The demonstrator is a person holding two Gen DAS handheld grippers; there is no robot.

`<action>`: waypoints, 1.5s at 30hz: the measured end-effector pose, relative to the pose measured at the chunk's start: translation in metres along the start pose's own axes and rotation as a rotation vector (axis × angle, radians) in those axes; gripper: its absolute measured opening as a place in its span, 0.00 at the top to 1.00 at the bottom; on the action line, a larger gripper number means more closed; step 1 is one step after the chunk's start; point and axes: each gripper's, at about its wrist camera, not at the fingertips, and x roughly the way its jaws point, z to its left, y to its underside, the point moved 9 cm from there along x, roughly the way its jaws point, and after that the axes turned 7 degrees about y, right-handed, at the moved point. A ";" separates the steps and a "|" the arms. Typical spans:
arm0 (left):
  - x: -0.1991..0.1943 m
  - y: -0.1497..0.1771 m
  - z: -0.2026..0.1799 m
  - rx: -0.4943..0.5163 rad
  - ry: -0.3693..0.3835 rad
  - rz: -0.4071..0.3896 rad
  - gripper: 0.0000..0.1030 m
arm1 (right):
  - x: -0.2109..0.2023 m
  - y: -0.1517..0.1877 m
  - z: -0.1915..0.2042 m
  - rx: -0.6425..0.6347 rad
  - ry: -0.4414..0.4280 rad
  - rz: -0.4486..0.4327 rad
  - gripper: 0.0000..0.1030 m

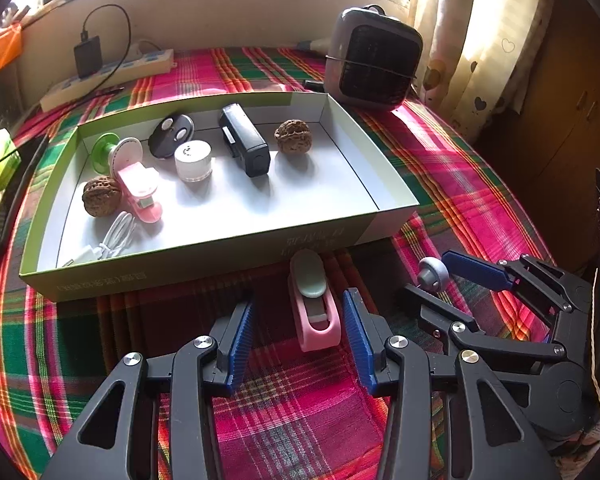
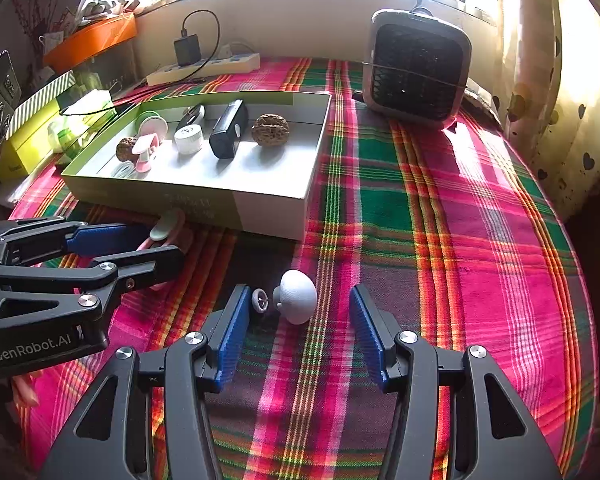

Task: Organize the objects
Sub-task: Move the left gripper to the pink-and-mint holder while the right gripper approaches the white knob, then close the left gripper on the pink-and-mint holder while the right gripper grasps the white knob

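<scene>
In the left wrist view, the left gripper [image 1: 298,344] pointed down at a desk covered in a bright pink, green and orange plaid cloth [image 1: 284,412]. Its jaws were released and wide, with a pink plastic clip with a pale green top [image 1: 313,312] lying between them, untouched. The clip's far end lay just beside the front wall of a shallow green-and-white cardboard box [image 1: 204,258]. A likely fault: closing there could push the clip against that wall, or the rounded plastic could slip or twist out of the blue ribbed pads. The box already held two brown wrinkled walnuts, a black rectangular device, a white round jar, a black oval remote, a second pink clip and a coiled white cable, so free floor lay mostly on its right side.

In the right wrist view, the right gripper [image 2: 298,332] also had its jaws released, around a small white mushroom-shaped knob [image 2: 296,297] lying tilted on the cloth, with a tiny round silver piece [image 2: 259,300] just beside it. The knob could roll away, or the small piece could be knocked. The left gripper worked near on the left, so the two could collide. A grey square fan heater [image 2: 416,80] stood beyond, well apart.
</scene>
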 end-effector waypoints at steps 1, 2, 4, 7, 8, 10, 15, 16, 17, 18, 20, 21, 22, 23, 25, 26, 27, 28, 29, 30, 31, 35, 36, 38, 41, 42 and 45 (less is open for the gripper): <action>0.000 0.000 0.000 0.008 -0.006 -0.001 0.59 | 0.000 0.000 0.000 0.002 0.000 0.000 0.49; 0.000 0.000 0.000 0.013 -0.011 -0.003 0.59 | 0.000 0.000 0.000 0.003 0.000 0.000 0.49; 0.000 0.000 0.001 0.011 -0.013 -0.008 0.59 | 0.000 -0.001 0.000 0.003 0.000 0.000 0.50; 0.000 -0.001 0.002 0.008 -0.016 -0.011 0.59 | 0.000 -0.001 -0.001 0.003 0.000 0.001 0.50; 0.000 -0.001 0.002 0.011 -0.019 -0.011 0.59 | 0.000 -0.001 -0.001 0.003 0.000 0.001 0.50; 0.001 -0.001 0.001 0.020 -0.028 -0.011 0.59 | 0.000 -0.001 -0.001 0.004 0.000 0.000 0.50; 0.000 -0.002 0.002 0.031 -0.043 -0.013 0.64 | 0.000 -0.001 -0.001 0.005 -0.003 0.000 0.50; 0.000 -0.002 0.003 0.031 -0.046 -0.014 0.65 | 0.000 -0.001 -0.001 0.006 -0.004 0.000 0.50; 0.000 -0.002 0.003 0.030 -0.049 -0.014 0.67 | -0.001 -0.001 -0.001 0.005 -0.005 -0.001 0.51; 0.000 -0.002 0.004 0.029 -0.053 -0.015 0.69 | -0.001 -0.002 0.000 0.004 -0.006 -0.002 0.53; 0.000 -0.002 0.006 0.028 -0.056 -0.016 0.71 | -0.001 -0.002 0.001 0.000 -0.009 -0.004 0.55; 0.000 -0.002 0.006 0.027 -0.058 -0.016 0.72 | -0.001 -0.002 0.002 -0.002 -0.010 -0.004 0.56; 0.000 -0.002 0.006 0.026 -0.060 -0.016 0.73 | -0.001 -0.002 0.002 -0.003 -0.011 -0.005 0.57; 0.000 -0.002 0.006 0.026 -0.060 -0.017 0.74 | -0.001 -0.002 0.002 -0.003 -0.012 -0.006 0.58; 0.000 -0.002 0.007 0.022 -0.061 -0.018 0.75 | -0.001 -0.002 0.003 -0.004 -0.014 -0.007 0.59; 0.000 -0.002 0.008 0.020 -0.061 -0.019 0.76 | -0.001 -0.002 0.003 -0.004 -0.015 -0.007 0.61; 0.000 -0.002 0.007 0.021 -0.061 -0.019 0.76 | -0.002 -0.002 0.004 -0.004 -0.015 -0.009 0.64; 0.000 -0.002 0.007 0.021 -0.062 -0.019 0.76 | -0.002 -0.002 0.004 -0.004 -0.015 -0.009 0.66; 0.000 -0.002 0.008 0.022 -0.061 -0.019 0.76 | -0.002 -0.002 0.004 -0.003 -0.016 -0.009 0.68; 0.000 -0.002 0.008 0.023 -0.062 -0.019 0.76 | -0.002 -0.002 0.004 -0.002 -0.018 -0.009 0.68; -0.001 -0.002 0.008 0.023 -0.062 -0.018 0.76 | -0.002 -0.002 0.004 -0.001 -0.019 -0.009 0.68; -0.001 -0.002 0.009 0.022 -0.071 -0.020 0.80 | -0.002 -0.002 0.003 -0.001 -0.018 -0.009 0.68; -0.001 -0.002 0.009 0.020 -0.069 -0.020 0.80 | -0.002 -0.002 0.003 -0.002 -0.018 -0.010 0.68; -0.001 -0.002 0.010 0.018 -0.069 -0.021 0.81 | -0.002 -0.002 0.004 -0.004 -0.019 -0.010 0.68; -0.001 -0.002 0.009 0.021 -0.074 -0.023 0.82 | -0.002 -0.002 0.005 -0.007 -0.022 -0.011 0.68; -0.001 -0.002 0.010 0.021 -0.075 -0.023 0.83 | -0.003 -0.002 0.006 -0.007 -0.021 -0.011 0.68; -0.001 -0.002 0.011 0.018 -0.076 -0.024 0.85 | -0.003 -0.002 0.005 -0.006 -0.022 -0.011 0.68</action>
